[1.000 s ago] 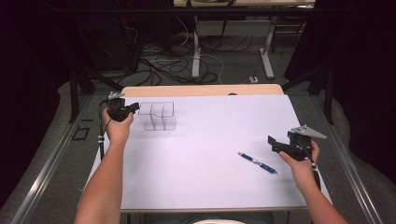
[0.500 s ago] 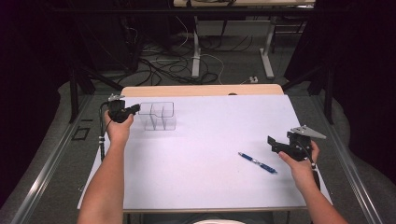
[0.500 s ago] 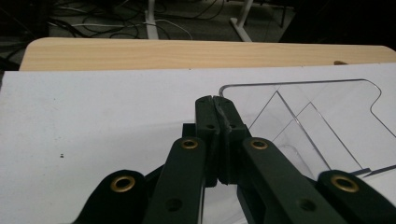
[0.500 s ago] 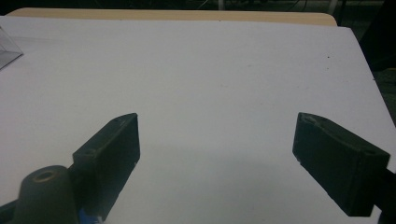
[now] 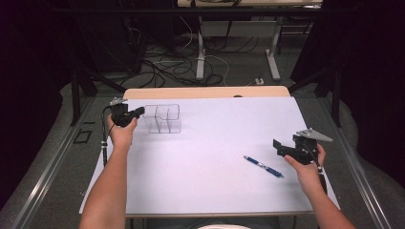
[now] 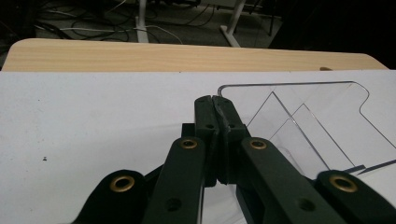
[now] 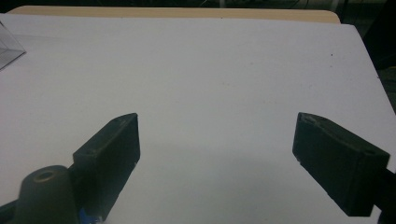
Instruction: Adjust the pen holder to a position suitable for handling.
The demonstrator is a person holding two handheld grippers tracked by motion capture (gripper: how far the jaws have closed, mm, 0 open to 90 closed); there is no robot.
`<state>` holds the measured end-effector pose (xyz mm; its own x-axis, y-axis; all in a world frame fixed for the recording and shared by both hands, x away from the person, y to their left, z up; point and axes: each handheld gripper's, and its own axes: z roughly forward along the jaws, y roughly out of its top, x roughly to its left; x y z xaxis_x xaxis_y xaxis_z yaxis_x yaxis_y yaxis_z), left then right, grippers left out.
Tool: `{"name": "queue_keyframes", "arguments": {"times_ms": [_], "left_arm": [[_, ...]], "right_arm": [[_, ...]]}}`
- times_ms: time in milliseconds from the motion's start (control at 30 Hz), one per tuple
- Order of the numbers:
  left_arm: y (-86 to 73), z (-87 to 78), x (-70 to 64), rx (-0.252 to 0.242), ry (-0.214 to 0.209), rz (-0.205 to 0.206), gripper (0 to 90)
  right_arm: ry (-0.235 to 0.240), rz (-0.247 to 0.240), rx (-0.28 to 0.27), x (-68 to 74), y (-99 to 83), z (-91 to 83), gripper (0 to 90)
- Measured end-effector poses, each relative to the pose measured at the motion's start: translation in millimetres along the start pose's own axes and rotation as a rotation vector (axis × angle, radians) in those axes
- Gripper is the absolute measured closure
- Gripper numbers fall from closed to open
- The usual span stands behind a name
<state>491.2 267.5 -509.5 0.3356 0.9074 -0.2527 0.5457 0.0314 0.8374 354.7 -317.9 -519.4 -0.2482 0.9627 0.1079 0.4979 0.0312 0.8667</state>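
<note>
A clear plastic organizer [image 5: 163, 118] with dividers stands at the back left of the white sheet [image 5: 210, 143]. My left gripper [image 5: 140, 111] is at its left end, jaws shut, tips against the organizer's [image 6: 303, 112] corner edge; I cannot tell whether they pinch the thin wall. In the left gripper view the left gripper [image 6: 215, 99] has its pads pressed together. A blue pen [image 5: 263, 166] lies flat at the front right. My right gripper [image 5: 276, 147] hovers just right of the pen, open. In its own view the right gripper [image 7: 217, 144] has bare sheet between the jaws.
The white sheet covers most of a wooden table [image 5: 205, 92], whose far edge shows as a strip. Beyond it are cables and metal table legs [image 5: 201, 52] on the floor. The person's forearms come in from the bottom.
</note>
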Motion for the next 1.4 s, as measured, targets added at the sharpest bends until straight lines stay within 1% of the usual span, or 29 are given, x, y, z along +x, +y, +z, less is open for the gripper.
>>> {"name": "queue_keyframes", "arguments": {"times_ms": [67, 100, 133, 167, 333, 367, 433, 467, 533, 567, 600, 633, 700, 733, 767, 800, 833, 900, 967, 1000, 1067, 1100, 1133, 1200, 1233, 1300, 1333, 1367, 1400], "left_arm": [[-0.4, 0.6, -3.0, 0.001, -0.005, -0.005, 90.0], [0.1, 0.1, -4.1, 0.015, -0.008, 0.001, 90.0], [-0.2, 1.5, -7.5, 0.013, -0.013, 0.001, 90.0], [-0.2, 1.5, -7.5, 0.013, -0.013, 0.001, 90.0], [-1.4, 4.9, -16.6, 0.01, -0.018, 0.011, 90.0], [-1.0, 4.9, -17.9, 0.02, -0.021, 0.019, 90.0], [-1.8, 6.1, -21.6, 0.02, -0.027, 0.018, 90.0], [-2.6, 6.9, -24.3, 0.013, -0.029, 0.007, 90.0], [-4.8, 8.1, -27.3, 0.002, -0.031, 0.005, 90.0], [-5.8, 8.5, -29.1, -0.002, -0.033, -0.004, 90.0], [-6.0, 8.3, -30.3, 0.005, -0.035, -0.002, 90.0], [-6.8, 9.4, -32.4, -0.005, -0.033, -0.006, 90.0], [-7.0, 9.8, -36.1, 0.002, -0.035, -0.009, 90.0], [-7.5, 11.1, -37.9, -0.007, -0.036, -0.008, 90.0], [-7.6, 11.3, -40.5, 0.004, -0.044, -0.019, 90.0], [-8.3, 13.1, -45.3, 0.002, -0.046, -0.015, 90.0], [-8.3, 13.1, -45.3, 0.002, -0.046, -0.015, 90.0], [-9.3, 16.1, -50.8, 0.015, -0.051, -0.013, 90.0], [-11.4, 20.2, -57.1, 0.027, -0.051, 0.006, 90.0], [-12.4, 22.5, -60.7, 0.032, -0.058, 0.005, 90.0], [-14.1, 26.9, -67.1, 0.03, -0.061, 0.005, 90.0], [-14.5, 28.9, -70.0, 0.027, -0.061, 0.008, 90.0], [-14.5, 32.5, -75.6, 0.03, -0.068, 0.016, 90.0], [-14.2, 34.5, -78.3, 0.03, -0.071, 0.021, 90.0], [-13.3, 35.7, -80.4, 0.036, -0.077, 0.033, 90.0], [-12.3, 39.1, -85.5, 0.03, -0.091, 0.044, 90.0], [-11.4, 40.4, -87.9, 0.038, -0.099, 0.045, 90.0], [-11.1, 43.3, -92.9, 0.035, -0.108, 0.039, 90.0], [-11.1, 43.3, -92.9, 0.035, -0.108, 0.039, 90.0]], "right_arm": [[0.001, 0.001, -0.001, -0.1, -0.1, 0.4, 14.6], [0.004, 0.001, -0.004, -0.3, -0.2, 0.8, 14.6], [0.004, -0.005, -0.006, -0.9, -0.1, 0.9, 14.6], [0.004, -0.005, -0.006, -0.9, -0.1, 0.9, 14.6], [0.004, -0.002, -0.005, -1.0, -0.3, 1.0, 14.6], [0.004, -0.002, -0.004, -1.0, -0.3, 1.1, 14.6], [0.004, -0.003, -0.003, -1.0, -0.4, 1.3, 14.6], [0.005, -0.003, -0.002, -1.0, -0.4, 1.4, 14.6], [0.006, -0.006, -0.003, -1.6, -0.3, 1.5, 14.6], [0.006, 0.004, -0.001, -1.0, -0.4, 1.4, 14.6], [0.006, 0.004, 0.0, -1.0, -0.4, 1.4, 14.6], [0.006, 0.004, 0.0, -1.2, -0.4, 1.5, 14.6], [0.002, -0.003, 0.002, -1.9, -0.2, 1.4, 14.6], [0.005, -0.003, -0.002, -2.0, -0.2, 1.8, 14.6], [0.005, -0.002, -0.003, -2.0, -0.1, 1.9, 14.6], [0.006, 0.003, 0.0, -1.5, -0.1, 1.8, 14.6], [0.006, 0.004, -0.001, -1.3, 0.0, 1.9, 14.6], [0.006, 0.001, -0.003, -1.6, 0.1, 2.1, 14.6], [0.002, -0.003, 0.002, -1.5, 0.4, 2.0, 14.6], [0.002, -0.003, 0.0, -1.4, 0.5, 2.0, 14.6], [0.002, 0.001, 0.002, -1.2, 0.4, 2.0, 14.6], [0.003, -0.002, -0.009, -1.6, 0.1, 3.0, 14.6], [0.008, 0.006, 0.0, -1.3, 0.2, 2.3, 14.6], [0.009, 0.002, -0.001, -1.8, 0.1, 2.3, 14.6], [0.009, -0.002, -0.002, -2.3, 0.1, 2.3, 14.6], [0.009, 0.005, -0.001, -2.3, -0.1, 2.1, 14.6], [0.009, 0.001, -0.002, -3.0, -0.1, 2.2, 14.6], [0.008, 0.001, -0.002, -3.2, -0.1, 2.2, 14.6], [0.008, 0.001, -0.002, -3.3, -0.1, 2.1, 14.6]]}}
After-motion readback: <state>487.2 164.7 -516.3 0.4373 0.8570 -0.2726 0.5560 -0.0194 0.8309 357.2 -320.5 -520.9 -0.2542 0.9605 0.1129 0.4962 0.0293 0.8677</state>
